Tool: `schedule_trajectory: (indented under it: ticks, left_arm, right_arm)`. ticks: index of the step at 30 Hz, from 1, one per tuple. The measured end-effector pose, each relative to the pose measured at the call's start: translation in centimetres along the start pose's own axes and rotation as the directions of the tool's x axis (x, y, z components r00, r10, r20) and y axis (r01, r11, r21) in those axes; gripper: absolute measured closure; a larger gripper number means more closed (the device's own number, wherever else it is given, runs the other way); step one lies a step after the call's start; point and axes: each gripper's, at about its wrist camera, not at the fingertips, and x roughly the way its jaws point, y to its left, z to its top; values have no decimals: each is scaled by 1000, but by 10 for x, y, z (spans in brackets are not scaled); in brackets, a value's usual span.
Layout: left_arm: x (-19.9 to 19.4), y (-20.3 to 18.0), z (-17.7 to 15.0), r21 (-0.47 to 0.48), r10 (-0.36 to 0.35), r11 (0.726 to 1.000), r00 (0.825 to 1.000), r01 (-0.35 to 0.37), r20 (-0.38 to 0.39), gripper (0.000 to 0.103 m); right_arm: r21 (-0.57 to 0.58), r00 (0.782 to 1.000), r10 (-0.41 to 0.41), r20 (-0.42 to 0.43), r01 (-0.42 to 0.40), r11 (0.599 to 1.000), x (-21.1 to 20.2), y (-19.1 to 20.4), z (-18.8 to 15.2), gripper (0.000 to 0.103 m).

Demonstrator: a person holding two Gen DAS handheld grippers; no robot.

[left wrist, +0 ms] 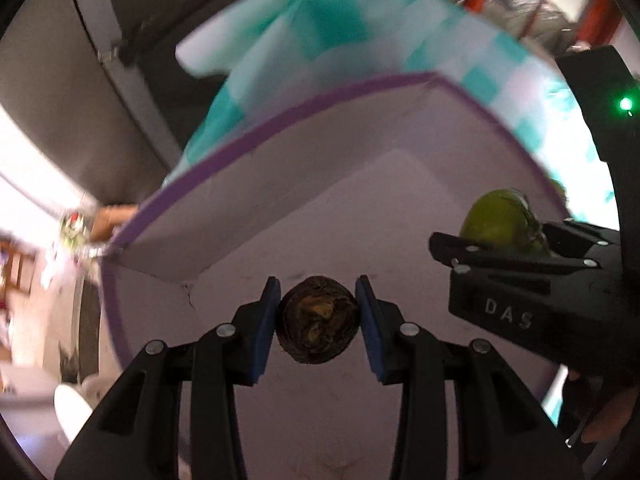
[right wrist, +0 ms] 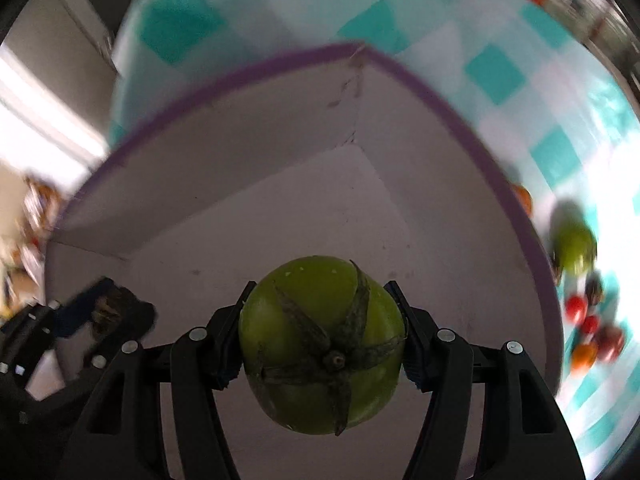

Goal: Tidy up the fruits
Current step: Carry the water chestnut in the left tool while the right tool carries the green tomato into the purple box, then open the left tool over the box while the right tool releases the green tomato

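The left hand-held gripper [left wrist: 318,324] pinches a small, dark brown, wrinkly round fruit [left wrist: 318,322] low in the middle of its frame, and the right hand-held gripper [right wrist: 322,334] pinches a big green fruit [right wrist: 322,344] with a dry star-shaped stem. Both point down, side by side, and the white floor of the purple-rimmed box [right wrist: 280,216] lies right under them. Past the box at the right edge, more fruits [right wrist: 588,328] sit on the checked table [right wrist: 496,76].

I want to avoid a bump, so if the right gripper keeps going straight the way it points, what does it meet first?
Probably the box's bare pale floor; the right gripper, shut on the green fruit, points down into it, though depth is unclear.
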Motion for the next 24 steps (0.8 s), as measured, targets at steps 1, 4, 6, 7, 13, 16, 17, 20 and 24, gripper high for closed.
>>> schedule_trajectory:
  ticks: [1, 4, 6, 7, 13, 16, 17, 20, 24]
  left_arm:
    - [11, 3, 5, -17, 24, 1000, 999, -25, -40, 64]
    - [37, 9, 12, -54, 68, 996, 988, -77, -141, 64]
    - [50, 12, 15, -74, 79, 993, 979, -94, -186, 63]
    - [56, 13, 14, -84, 83, 991, 975, -103, -207, 63]
    - [64, 9, 14, -89, 101, 988, 970, -123, -223, 62]
    - [62, 1, 16, -85, 116, 987, 969, -137, -219, 54]
    - [62, 0, 15, -81, 120, 987, 968, -141, -220, 51]
    - [58, -2, 17, -85, 119, 987, 970, -139, -213, 43]
    - [41, 5, 11, -123, 52, 990, 985, -73, -165, 29]
  right_arm:
    - [-32, 999, -16, -38, 15, 999, 11, 3, 7, 41]
    - [-123, 992, -60, -112, 46, 991, 40, 14, 20, 41]
    - [-160, 987, -71, -141, 48, 986, 53, 21, 21, 41]
    - [-168, 986, -72, -149, 47, 985, 57, 23, 21, 41]
    - [-176, 982, -50, -181, 18, 984, 68, 25, 15, 41]
    - [-153, 980, -52, -192, 23, 988, 68, 19, 15, 41]
    - [-141, 979, -47, -197, 19, 990, 68, 17, 14, 40]
    - [-122, 979, -47, -198, 23, 992, 67, 12, 16, 40]
    - [-69, 988, -81, -135, 72, 995, 50, -6, 24, 27]
